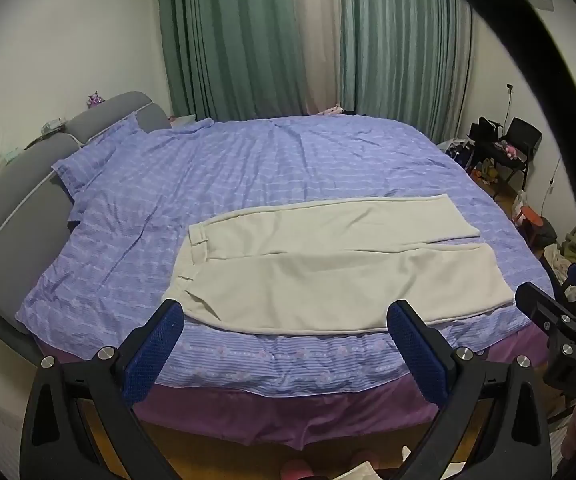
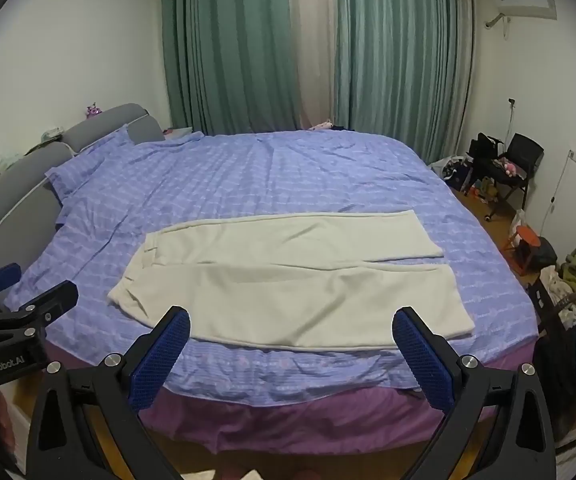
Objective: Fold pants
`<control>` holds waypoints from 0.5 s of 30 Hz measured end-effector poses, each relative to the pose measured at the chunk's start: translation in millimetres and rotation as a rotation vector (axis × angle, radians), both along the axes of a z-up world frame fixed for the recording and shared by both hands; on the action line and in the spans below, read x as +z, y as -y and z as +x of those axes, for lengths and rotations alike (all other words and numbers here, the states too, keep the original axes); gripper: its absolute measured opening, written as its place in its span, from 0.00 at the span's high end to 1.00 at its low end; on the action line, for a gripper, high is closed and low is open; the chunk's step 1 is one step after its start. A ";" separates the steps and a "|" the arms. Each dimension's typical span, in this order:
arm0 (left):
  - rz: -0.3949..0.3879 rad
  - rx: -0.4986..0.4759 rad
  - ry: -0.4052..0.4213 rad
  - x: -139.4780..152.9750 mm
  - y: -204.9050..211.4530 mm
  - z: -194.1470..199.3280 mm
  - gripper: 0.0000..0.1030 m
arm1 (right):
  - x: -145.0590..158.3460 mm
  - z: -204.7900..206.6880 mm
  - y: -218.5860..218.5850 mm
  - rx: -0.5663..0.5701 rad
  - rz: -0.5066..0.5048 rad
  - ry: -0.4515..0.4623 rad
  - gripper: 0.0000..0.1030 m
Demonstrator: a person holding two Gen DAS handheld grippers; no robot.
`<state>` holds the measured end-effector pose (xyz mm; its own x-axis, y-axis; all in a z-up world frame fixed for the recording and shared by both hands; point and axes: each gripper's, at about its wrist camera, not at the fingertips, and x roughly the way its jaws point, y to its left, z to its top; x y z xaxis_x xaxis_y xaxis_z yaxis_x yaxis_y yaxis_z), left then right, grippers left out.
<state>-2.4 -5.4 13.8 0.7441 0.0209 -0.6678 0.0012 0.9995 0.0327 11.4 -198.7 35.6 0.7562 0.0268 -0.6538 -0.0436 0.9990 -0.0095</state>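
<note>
1. Left gripper point(image 1: 286, 320): blue pads spread wide, holding nothing, short of the bed's near edge.
2. Right gripper point(image 2: 290, 326): likewise wide apart, empty.
3. Cream pants point(image 1: 328, 268) lie flat on the purple-striped bedspread point(image 1: 268, 160), waistband left, legs right.
4. Green curtains point(image 2: 228, 48) behind.

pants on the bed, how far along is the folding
Done: the cream pants are laid flat on the purple bedspread, waistband to the left and both legs stretched right, side by side.

In hand: nothing. The left hand-held gripper and right hand-held gripper are both open, above the near bed edge and short of the fabric.

Left: every fold, since no leg lies over the other yet.
</note>
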 end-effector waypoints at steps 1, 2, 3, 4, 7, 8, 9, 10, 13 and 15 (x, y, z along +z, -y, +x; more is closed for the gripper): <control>-0.001 0.002 -0.001 -0.3 -0.1 0.2 0.00 | -2.5 -10.3 7.1 0.001 0.007 0.014 0.01; -0.002 0.003 -0.001 -1.4 -0.3 -0.2 0.00 | -4.3 -12.8 9.7 0.002 0.010 0.016 0.01; -0.003 0.005 -0.002 -1.8 -0.3 -0.1 0.00 | -4.8 -13.1 10.5 0.003 0.010 0.017 0.01; -0.004 0.007 -0.003 -2.3 -0.2 -0.3 0.00 | -5.0 -12.7 10.3 0.006 0.009 0.017 0.01; -0.004 0.010 0.000 -1.6 0.1 -0.9 0.00 | -5.1 -12.8 11.3 0.008 0.008 0.018 0.01; -0.004 0.012 0.002 -1.1 -0.1 -0.7 0.00 | -5.3 -12.7 11.5 0.009 0.007 0.018 0.01; -0.004 0.014 0.002 -0.7 0.2 -0.4 0.00 | -5.2 -12.5 11.7 0.010 0.007 0.019 0.01; -0.005 0.016 0.003 -0.8 0.4 -0.4 0.00 | -4.8 -12.7 11.4 0.010 0.007 0.020 0.01; -0.007 0.021 0.004 -0.4 0.6 -0.6 0.00 | -4.7 -12.9 10.4 0.013 0.004 0.024 0.01; -0.009 0.022 0.004 -0.1 -0.3 0.0 0.00 | -5.1 -12.3 10.8 0.017 0.005 0.026 0.01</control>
